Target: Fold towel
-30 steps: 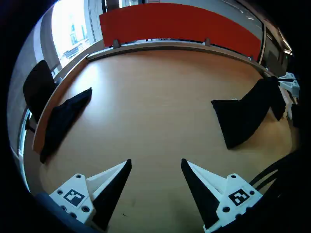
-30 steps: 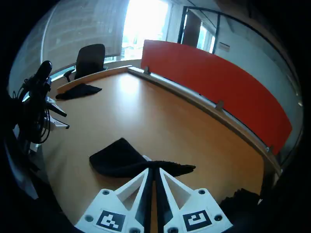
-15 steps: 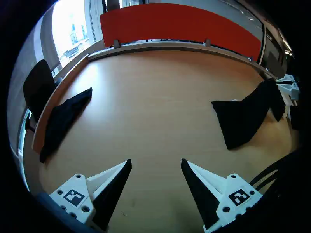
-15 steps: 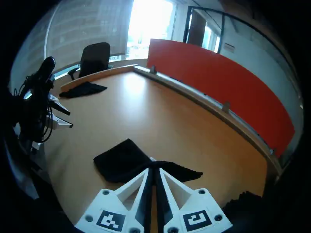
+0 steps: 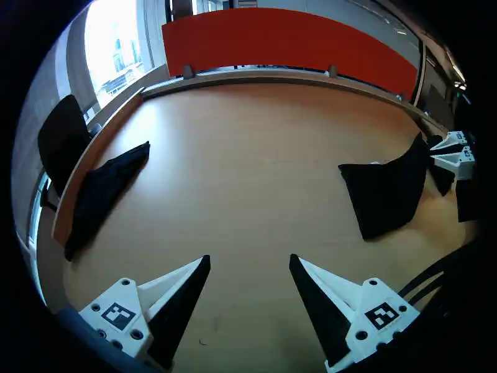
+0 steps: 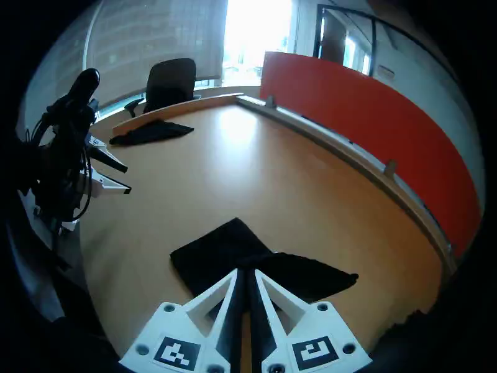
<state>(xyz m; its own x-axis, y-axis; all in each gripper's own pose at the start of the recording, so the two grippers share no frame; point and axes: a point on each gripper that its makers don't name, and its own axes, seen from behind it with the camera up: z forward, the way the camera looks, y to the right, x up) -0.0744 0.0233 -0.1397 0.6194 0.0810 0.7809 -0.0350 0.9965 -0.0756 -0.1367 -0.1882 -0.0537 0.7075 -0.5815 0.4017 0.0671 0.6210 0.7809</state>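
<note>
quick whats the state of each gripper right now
Left gripper: open, holding nothing.
Right gripper: fingers shut on the black towel.

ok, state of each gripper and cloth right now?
left gripper: open, empty, above the table.
right gripper: shut on a corner of the black towel.
black towel: one corner lifted, rest on the table.
second black cloth: lying bunched along the table's edge, ungripped.
</note>
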